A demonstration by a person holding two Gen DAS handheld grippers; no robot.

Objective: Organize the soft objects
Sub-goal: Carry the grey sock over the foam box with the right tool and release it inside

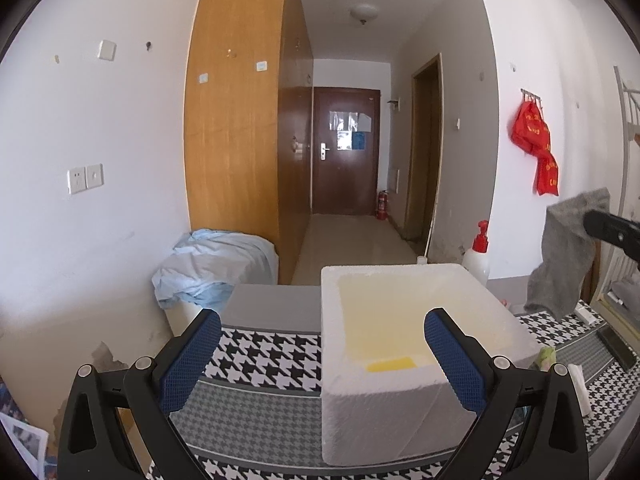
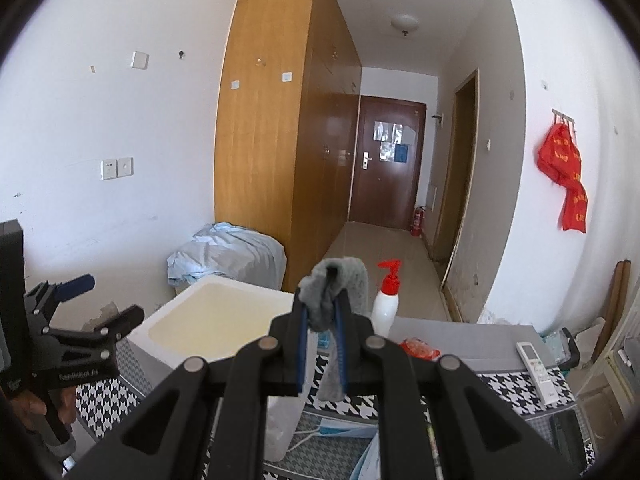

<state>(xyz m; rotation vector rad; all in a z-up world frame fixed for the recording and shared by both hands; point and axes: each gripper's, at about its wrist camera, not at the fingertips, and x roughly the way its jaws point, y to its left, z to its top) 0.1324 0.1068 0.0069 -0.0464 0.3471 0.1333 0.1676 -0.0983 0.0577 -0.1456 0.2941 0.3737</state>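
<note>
The right tool [image 2: 322,312] is clenched on a grey sock [image 2: 340,280], whose cloth drapes over the blue pads and hangs down between the fingers, clear of the surface below. In the left wrist view the same sock [image 1: 560,256] dangles in the air to the right of the white foam box [image 1: 384,392], just beyond its right rim. The left tool [image 1: 322,360] is released, its blue pads wide apart and nothing between them; it hovers before the open box, which stands on the houndstooth cloth [image 1: 264,360] covering the worktop. A white pump bottle with a red top [image 2: 387,300] stands behind the box, and a white remote control [image 2: 536,372] lies on the cloth well to the right.
</note>
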